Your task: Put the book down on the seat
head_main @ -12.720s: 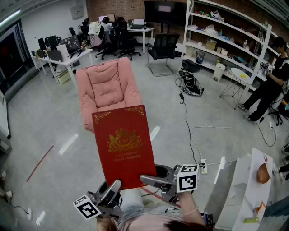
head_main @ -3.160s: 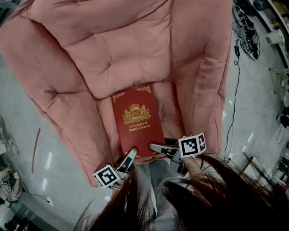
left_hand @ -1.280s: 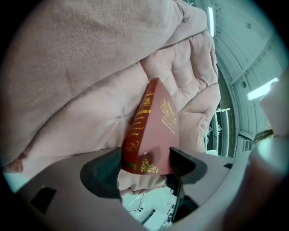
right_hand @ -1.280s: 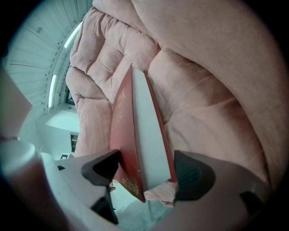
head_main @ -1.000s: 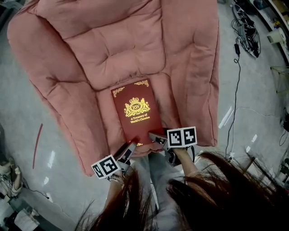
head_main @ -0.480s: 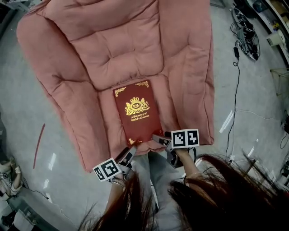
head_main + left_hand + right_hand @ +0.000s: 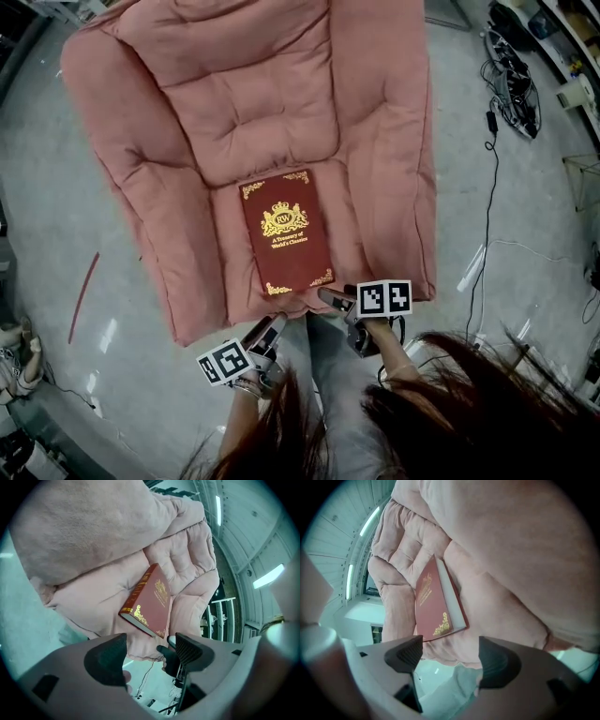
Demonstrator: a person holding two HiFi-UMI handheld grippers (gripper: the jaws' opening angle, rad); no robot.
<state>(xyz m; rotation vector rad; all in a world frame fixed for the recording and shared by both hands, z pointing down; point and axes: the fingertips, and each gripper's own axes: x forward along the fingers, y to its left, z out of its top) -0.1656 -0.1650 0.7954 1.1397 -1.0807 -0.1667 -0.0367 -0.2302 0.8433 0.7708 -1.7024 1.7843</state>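
A red hardback book (image 7: 287, 232) with gold ornament lies flat on the seat cushion of the pink armchair (image 7: 234, 103). It also shows in the left gripper view as the book (image 7: 151, 600) and in the right gripper view as the book (image 7: 431, 603). My left gripper (image 7: 270, 330) is open, just off the seat's front edge, apart from the book. My right gripper (image 7: 331, 298) is open too, near the book's lower right corner without touching it. Nothing sits between either pair of jaws (image 7: 149, 652) (image 7: 450, 654).
Grey floor surrounds the chair. A black cable (image 7: 487, 187) runs over the floor at the right, toward a tangle of cables and gear (image 7: 516, 47). A red strip (image 7: 82, 295) lies on the floor at the left. The person's hair (image 7: 441, 412) fills the lower frame.
Both grippers have let go of the book and drawn back toward the person, off the seat's front edge. The book stays lying on the seat.
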